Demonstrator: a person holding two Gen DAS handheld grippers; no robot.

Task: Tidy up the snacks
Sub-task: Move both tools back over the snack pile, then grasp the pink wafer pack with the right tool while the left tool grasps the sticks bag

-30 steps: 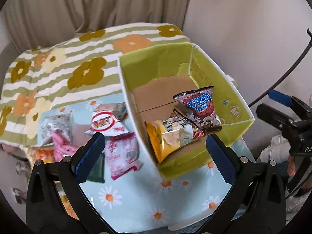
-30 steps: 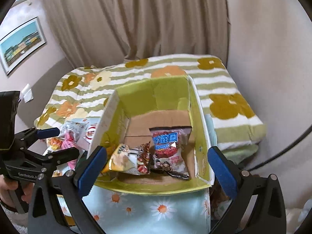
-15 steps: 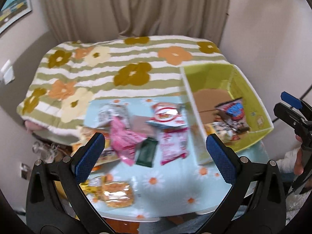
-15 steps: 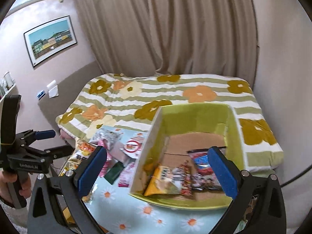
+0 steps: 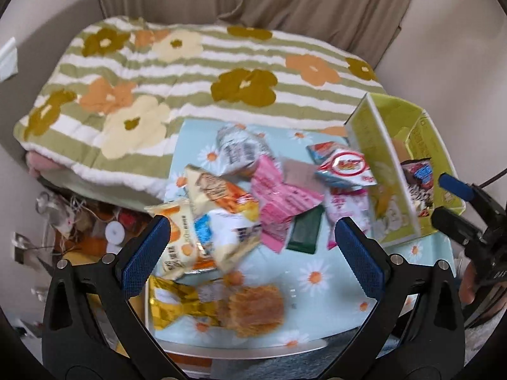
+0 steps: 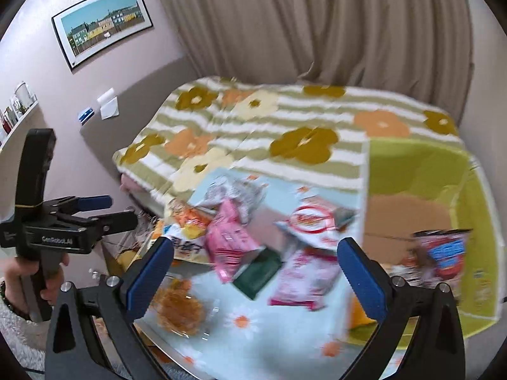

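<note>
My left tongs (image 5: 253, 247) hang wide open with nothing between the blue pads, above the near end of the snack heap. Right under the gap sits a white-and-blue packet (image 5: 228, 237). The orange-and-cream packet (image 5: 177, 240) lies against the left pad, and the gold-wrapped pastry (image 5: 221, 310) is nearer to me, below the gap. Just ahead lie the pink packet (image 5: 282, 202) and the dark green bar (image 5: 305, 231). The red-and-white bag (image 5: 345, 169) lies off to the right.

My right tongs (image 6: 255, 272) are spread just as wide, also empty. The green bar (image 6: 256, 270) sits almost dead centre between those pads, with the pink packet (image 6: 228, 243) just left of it and a pink-and-white packet (image 6: 304, 275) just right.

The green box (image 6: 459, 196) stands on the right, past the right pad. It already holds a red-and-blue packet (image 6: 443, 253), and more I can't make out through the blur.

So I judge I'm between drops, reaching for the next snack; most of the pile is not yet boxed. Next move: pick one packet, come down, pinch an edge that sticks up, and carry it right over the box wall. The packets overlap, so I could drag a neighbour along.
</note>
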